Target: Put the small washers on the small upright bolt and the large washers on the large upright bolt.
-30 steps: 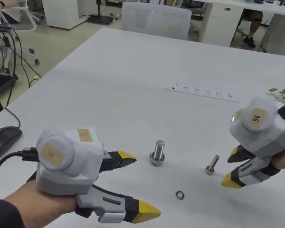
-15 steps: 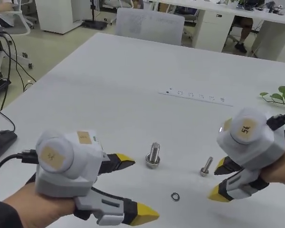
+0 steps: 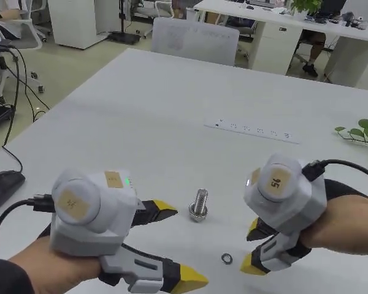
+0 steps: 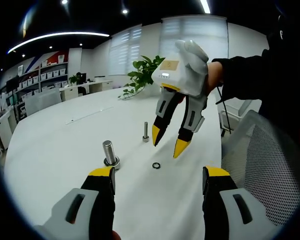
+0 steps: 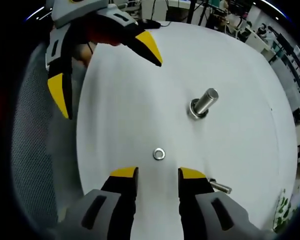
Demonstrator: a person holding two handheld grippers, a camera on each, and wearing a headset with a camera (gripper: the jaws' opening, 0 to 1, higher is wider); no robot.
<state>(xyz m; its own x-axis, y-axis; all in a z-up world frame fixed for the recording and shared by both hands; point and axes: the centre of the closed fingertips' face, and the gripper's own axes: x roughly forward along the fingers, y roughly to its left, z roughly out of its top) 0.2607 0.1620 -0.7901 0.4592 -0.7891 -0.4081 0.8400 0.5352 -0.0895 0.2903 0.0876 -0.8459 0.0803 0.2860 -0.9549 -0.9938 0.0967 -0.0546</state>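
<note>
Lining up for a pick is how I read this step: the loose washer is not yet gripped, and both tools hang above the table. On the left, my white plastic left gripper [image 3: 175, 244], with black jaws tipped in yellow, has its 2 jaws spread wide and holds nothing. Next comes the large upright threaded steel bolt [image 3: 199, 205], shiny and ridged, with a wider collar at its foot. Whether that collar is its head or a washer already seated, I cannot tell. Just right of it and nearer to me, the small flat steel ring washer [image 3: 226, 258] lies alone on the smooth matt white tabletop [image 3: 141, 122]. My matching white right gripper [image 3: 250, 248] hovers just beside that washer, jaws parted and empty. In the right gripper view the ring sits just ahead of the gap between them. The small upright steel bolt [image 4: 146, 132], thin and grey, stands beyond the washer in the left gripper view. I judge the next move calls for lowering the right jaws around the thin ring and pinching its edge, which is awkward on a slick, flat part. After that, the ring has to be threaded over the small bolt.
</note>
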